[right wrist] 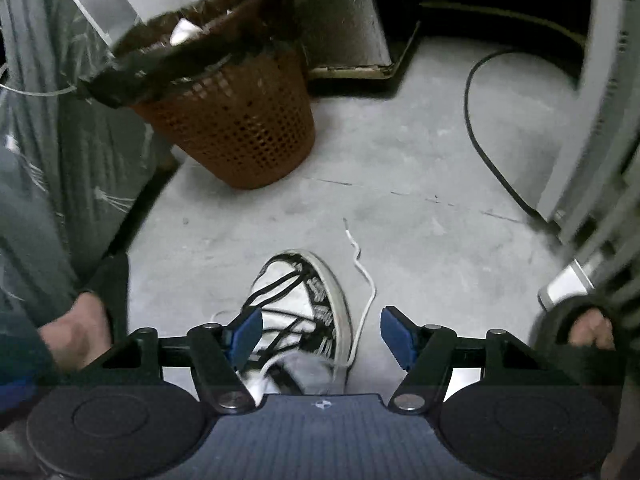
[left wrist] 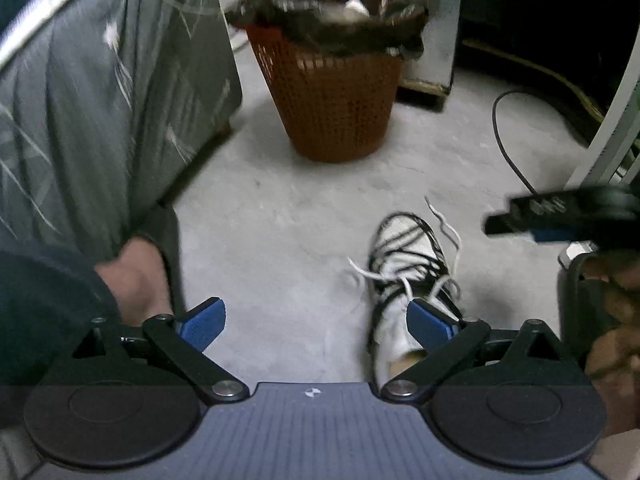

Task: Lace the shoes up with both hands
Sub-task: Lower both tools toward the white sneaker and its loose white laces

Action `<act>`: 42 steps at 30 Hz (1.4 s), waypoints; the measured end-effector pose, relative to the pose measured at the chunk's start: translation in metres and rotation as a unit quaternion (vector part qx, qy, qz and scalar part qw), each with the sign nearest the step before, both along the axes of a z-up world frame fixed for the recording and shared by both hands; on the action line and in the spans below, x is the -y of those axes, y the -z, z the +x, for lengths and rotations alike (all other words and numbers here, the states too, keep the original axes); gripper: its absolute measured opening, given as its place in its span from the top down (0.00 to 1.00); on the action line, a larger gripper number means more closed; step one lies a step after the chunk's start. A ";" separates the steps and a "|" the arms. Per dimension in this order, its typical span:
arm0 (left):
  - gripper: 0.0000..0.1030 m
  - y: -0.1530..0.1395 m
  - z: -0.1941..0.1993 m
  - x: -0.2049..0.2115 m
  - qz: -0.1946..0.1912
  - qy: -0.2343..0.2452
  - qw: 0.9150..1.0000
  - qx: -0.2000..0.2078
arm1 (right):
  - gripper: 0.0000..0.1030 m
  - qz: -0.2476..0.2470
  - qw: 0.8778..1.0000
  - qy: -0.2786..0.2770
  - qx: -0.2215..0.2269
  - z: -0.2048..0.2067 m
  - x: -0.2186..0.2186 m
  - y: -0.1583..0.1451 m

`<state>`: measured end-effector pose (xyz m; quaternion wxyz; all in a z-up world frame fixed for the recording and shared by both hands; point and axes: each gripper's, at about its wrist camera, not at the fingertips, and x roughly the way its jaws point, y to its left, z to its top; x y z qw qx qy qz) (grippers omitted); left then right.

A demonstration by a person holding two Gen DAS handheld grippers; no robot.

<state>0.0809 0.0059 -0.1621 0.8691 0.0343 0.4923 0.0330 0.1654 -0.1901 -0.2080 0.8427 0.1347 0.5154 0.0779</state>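
Right now my left claw (left wrist: 316,322) and right claw (right wrist: 322,334) both hang spread and empty; the shoe (right wrist: 304,312) sits on the floor, toe pointing far, loose lace (right wrist: 362,276) trailing right, nearer my right claw.

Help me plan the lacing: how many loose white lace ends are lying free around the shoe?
2. One lace end snakes over the floor right of the shoe; the other sticks out left of it. More may be hidden under the tongs.
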 end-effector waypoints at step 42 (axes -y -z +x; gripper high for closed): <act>0.21 0.089 0.004 -0.022 -0.111 -0.105 0.988 -0.030 | 0.63 -0.036 0.998 -0.057 -0.013 -0.046 -0.039 0.032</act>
